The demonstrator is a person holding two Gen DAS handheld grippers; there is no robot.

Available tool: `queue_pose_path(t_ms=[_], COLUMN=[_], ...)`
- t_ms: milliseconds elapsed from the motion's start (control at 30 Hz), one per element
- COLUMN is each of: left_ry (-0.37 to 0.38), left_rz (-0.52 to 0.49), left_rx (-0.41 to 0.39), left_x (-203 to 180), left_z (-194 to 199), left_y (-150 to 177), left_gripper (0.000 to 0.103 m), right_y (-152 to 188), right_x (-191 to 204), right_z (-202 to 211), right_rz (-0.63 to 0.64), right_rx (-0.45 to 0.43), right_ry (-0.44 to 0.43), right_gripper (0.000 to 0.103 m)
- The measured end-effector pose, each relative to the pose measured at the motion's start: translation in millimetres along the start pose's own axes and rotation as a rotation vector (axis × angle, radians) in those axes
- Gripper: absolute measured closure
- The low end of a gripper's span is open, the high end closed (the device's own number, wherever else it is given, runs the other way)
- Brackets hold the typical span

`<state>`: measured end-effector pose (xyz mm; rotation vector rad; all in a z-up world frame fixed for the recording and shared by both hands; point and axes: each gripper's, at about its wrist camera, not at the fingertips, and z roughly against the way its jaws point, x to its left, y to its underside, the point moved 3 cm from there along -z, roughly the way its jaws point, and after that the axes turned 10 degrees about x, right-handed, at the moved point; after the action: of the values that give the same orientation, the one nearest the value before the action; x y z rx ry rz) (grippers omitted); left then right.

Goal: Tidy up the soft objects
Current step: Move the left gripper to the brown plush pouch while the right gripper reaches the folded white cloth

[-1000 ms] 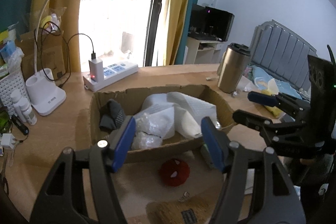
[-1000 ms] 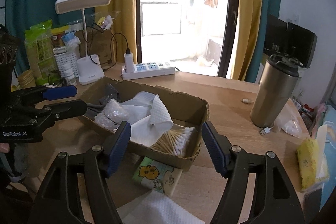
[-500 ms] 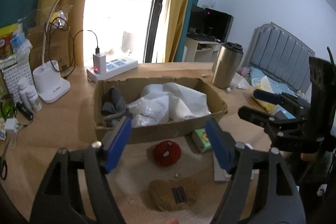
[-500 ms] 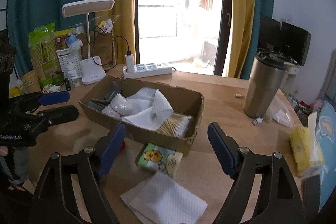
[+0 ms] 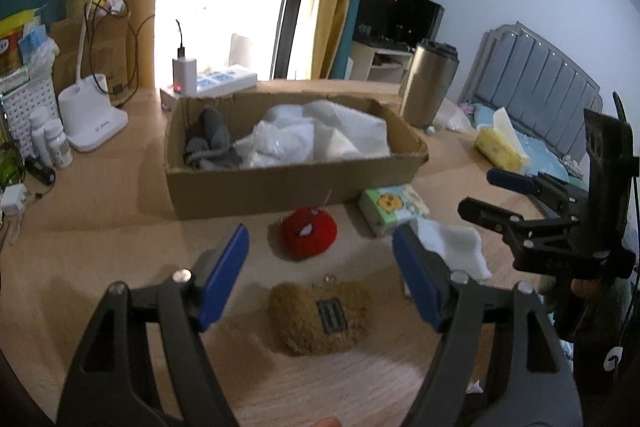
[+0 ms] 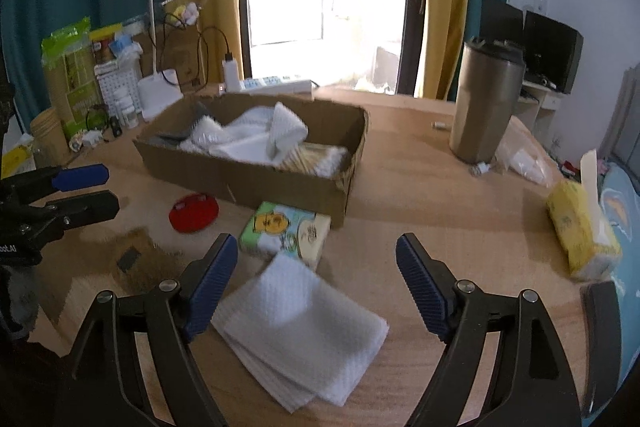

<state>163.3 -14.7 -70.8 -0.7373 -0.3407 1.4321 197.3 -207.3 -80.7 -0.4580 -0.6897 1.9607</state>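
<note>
A bedroom desk of pale wood grain sits before a bright glass door hung with yellow and teal curtains, a grey padded headboard off to one side. Compared with a second ago, both cameras have drawn back from the cardboard box and dipped lower, so the things lying in front of it, then half hidden under the fingers, now show in full; both pairs of jaws also stand wider than they did. The left gripper hangs with its blue ribbed pads apart and nothing between them, over a shaggy brown plush pouch bearing a small dark patch, with a round red plush toy just beyond it. The right gripper is likewise spread and empty, above a stack of white quilted paper towels lying flat and square on the wood. A soft tissue pack printed with a yellow cartoon face rests against the box's front wall. Inside the corrugated box are crumpled white paper, clear plastic wrap, a dark knitted item and a bundle of cotton swabs (the swabs show only from the right wrist). A brushed-metal tumbler stands upright behind, and a yellow tissue pack lies near the desk's right edge.
</note>
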Motion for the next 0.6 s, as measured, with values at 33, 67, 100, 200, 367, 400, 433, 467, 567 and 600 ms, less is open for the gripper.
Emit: queue_pose_path(t_ms=[33, 67, 100, 200, 367, 400, 433, 467, 567, 600], left_ry=[-0.001, -0.002, -0.004, -0.013, -0.019, -0.020, -0.021, -0.021, -0.035, -0.043], left_rz=[0.001, 0.000, -0.001, -0.002, -0.005, -0.009, -0.014, -0.019, -0.042, -0.046], left_rx=[0.009, 0.018, 0.027, 0.054, 0.105, 0.113, 0.123, 0.131, 0.157, 0.162], left_x=[-0.2, -0.4, -0.4, 0.3, 2.2, 2.0, 1.7, 1.0, -2.2, -2.9], left_z=[-1.5, -3.0, -5.0, -10.6, -23.7, -25.8, -28.1, -30.1, -37.0, -38.9], left_y=[2.6, 4.8, 7.0, 13.6, 22.9, 24.4, 25.8, 26.9, 28.7, 28.7], left_gripper=[0.027, 0.027, 0.027, 0.027, 0.027, 0.027, 0.027, 0.027, 0.027, 0.027], right_y=[3.5, 5.3, 7.5, 13.2, 22.2, 23.5, 25.5, 26.5, 29.0, 29.2], right_x=[-0.2, 0.3, 0.3, 0.4, 1.5, 1.5, 1.8, 1.4, 2.6, 2.9], right_z=[-2.1, -3.5, -5.4, -10.9, -23.2, -25.6, -28.9, -31.1, -36.9, -39.0], right_rz=[-0.001, -0.002, -0.004, -0.009, -0.016, -0.018, -0.022, -0.023, -0.023, -0.020], right_rx=[0.009, 0.015, 0.022, 0.042, 0.082, 0.090, 0.101, 0.108, 0.128, 0.136], right_ry=[-0.001, -0.001, -0.001, -0.007, -0.023, -0.027, -0.030, -0.033, -0.042, -0.045], right_gripper=[0.019, 0.019, 0.019, 0.019, 0.019, 0.019, 0.019, 0.019, 0.019, 0.019])
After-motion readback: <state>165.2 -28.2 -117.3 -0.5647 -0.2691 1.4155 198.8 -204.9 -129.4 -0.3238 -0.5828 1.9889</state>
